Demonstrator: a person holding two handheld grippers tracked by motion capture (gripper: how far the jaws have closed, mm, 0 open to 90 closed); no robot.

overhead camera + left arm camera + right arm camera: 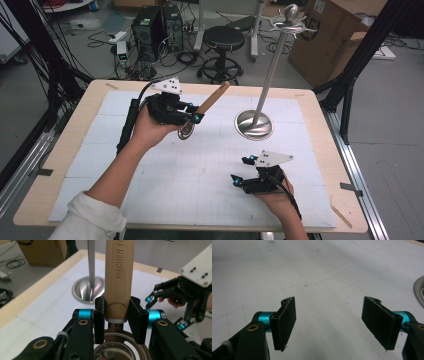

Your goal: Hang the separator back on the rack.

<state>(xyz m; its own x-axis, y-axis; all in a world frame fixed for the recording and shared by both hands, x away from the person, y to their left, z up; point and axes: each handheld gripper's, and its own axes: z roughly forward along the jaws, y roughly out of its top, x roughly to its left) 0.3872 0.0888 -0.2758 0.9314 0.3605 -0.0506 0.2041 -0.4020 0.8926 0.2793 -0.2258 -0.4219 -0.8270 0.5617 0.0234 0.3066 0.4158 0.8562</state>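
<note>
My left gripper (192, 119) is shut on a kitchen tool's wooden handle (212, 98), held above the white mat at back left. The handle (119, 277) points up and away toward a metal stand, and the tool's round metal head (117, 347) sits just behind the pads (99, 320). The steel stand has a round base (254, 125) and a thin pole (272, 70) with hooks on top (291, 20). Near the front right, my right gripper (240, 170) rests low over the mat, open, with nothing between its pads (285, 322). It also shows in the left gripper view (165, 312).
A white gridded mat (200, 170) covers the wooden table (65, 145). Beyond the far edge are a black stool (223, 40), computer towers (155, 25) with cables, and a cardboard box (335, 35). Black frame posts (360, 60) flank the table.
</note>
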